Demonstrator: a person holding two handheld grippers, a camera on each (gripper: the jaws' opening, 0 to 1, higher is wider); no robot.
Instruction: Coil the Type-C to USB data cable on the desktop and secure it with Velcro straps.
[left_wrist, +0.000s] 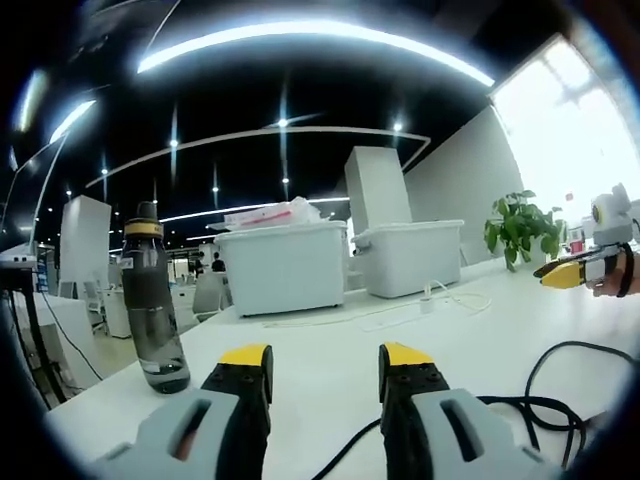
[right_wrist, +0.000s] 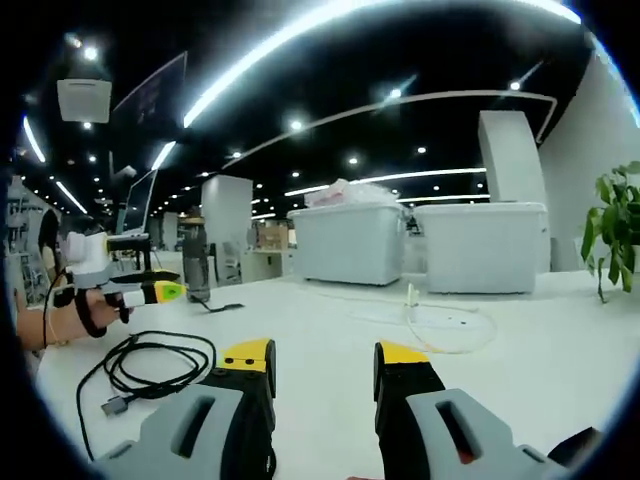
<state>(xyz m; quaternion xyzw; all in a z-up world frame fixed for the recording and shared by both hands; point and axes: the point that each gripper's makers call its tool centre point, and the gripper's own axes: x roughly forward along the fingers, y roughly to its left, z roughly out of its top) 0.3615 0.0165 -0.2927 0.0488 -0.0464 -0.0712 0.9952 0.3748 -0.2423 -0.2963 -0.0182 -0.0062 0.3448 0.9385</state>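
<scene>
White desktop (right_wrist: 560, 350) across the lower frame, black data cable (right_wrist: 150, 365) loosely looped at lower left, dark water bottle (left_wrist: 155, 300) standing at left, two white storage bins (left_wrist: 285, 265) at centre, white cable (right_wrist: 430, 320) before them, potted plant (left_wrist: 520, 228) at right

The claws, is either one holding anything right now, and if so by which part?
Nothing is held. The left claw and right claw are both open with only bare desktop between their jaws. The black cable lies loose on the desk, untouched.

I see a black cable (right_wrist: 150, 365) on the white desktop (right_wrist: 330, 330), my yellow-tipped grey grippers (left_wrist: 325, 365), a smoky bottle (left_wrist: 155, 300) with a yellow band, white bins (left_wrist: 280, 265), perhaps translucent.
</scene>
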